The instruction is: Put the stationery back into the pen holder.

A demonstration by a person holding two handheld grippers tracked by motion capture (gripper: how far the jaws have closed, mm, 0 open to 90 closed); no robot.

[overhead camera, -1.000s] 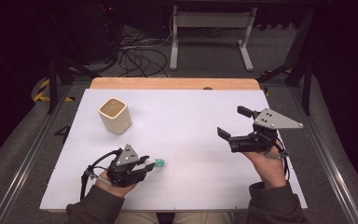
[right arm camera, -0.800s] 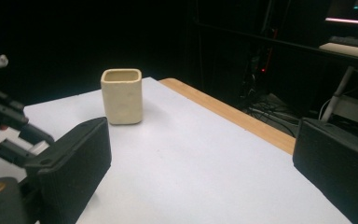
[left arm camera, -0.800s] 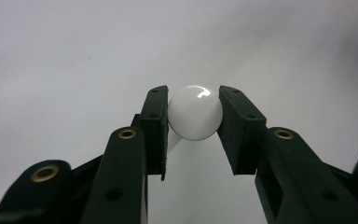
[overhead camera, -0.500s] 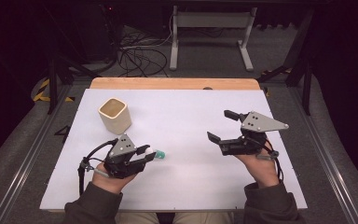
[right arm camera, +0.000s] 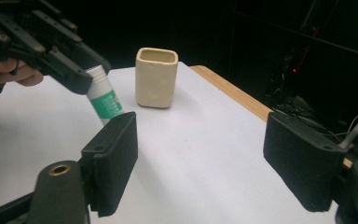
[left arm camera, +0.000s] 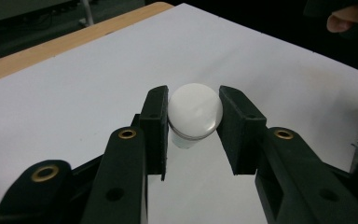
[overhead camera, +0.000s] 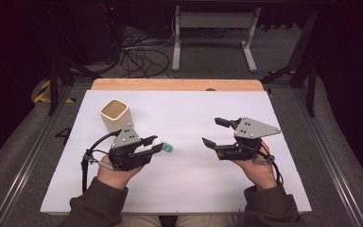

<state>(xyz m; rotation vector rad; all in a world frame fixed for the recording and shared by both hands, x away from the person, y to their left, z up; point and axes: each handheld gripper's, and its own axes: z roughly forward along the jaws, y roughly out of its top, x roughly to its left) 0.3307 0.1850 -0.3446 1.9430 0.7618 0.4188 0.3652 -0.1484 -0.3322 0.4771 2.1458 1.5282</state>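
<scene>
A small white bottle (overhead camera: 166, 147) with a green label hangs above the white table (overhead camera: 184, 106), and my left gripper (overhead camera: 155, 144) is shut on it. In the left gripper view the bottle's rounded white end (left arm camera: 195, 109) is pinched between both pads. In the right gripper view the bottle (right arm camera: 105, 101) tilts down from the left gripper (right arm camera: 77, 70). My right gripper (overhead camera: 211, 132) hovers at the table's right, pointing left. Its jaws have just been closing, and they are still apart with nothing between them (right arm camera: 205, 140).
A beige square cup (overhead camera: 115, 115) stands upright at the table's back left, also seen in the right gripper view (right arm camera: 156, 77). A wooden edge (overhead camera: 175, 84) borders the far side. Dark floor with cables and a metal stand lies beyond.
My left gripper has lifted the bottle off the table. My right gripper has shifted left toward the middle, and its jaws have narrowed.
</scene>
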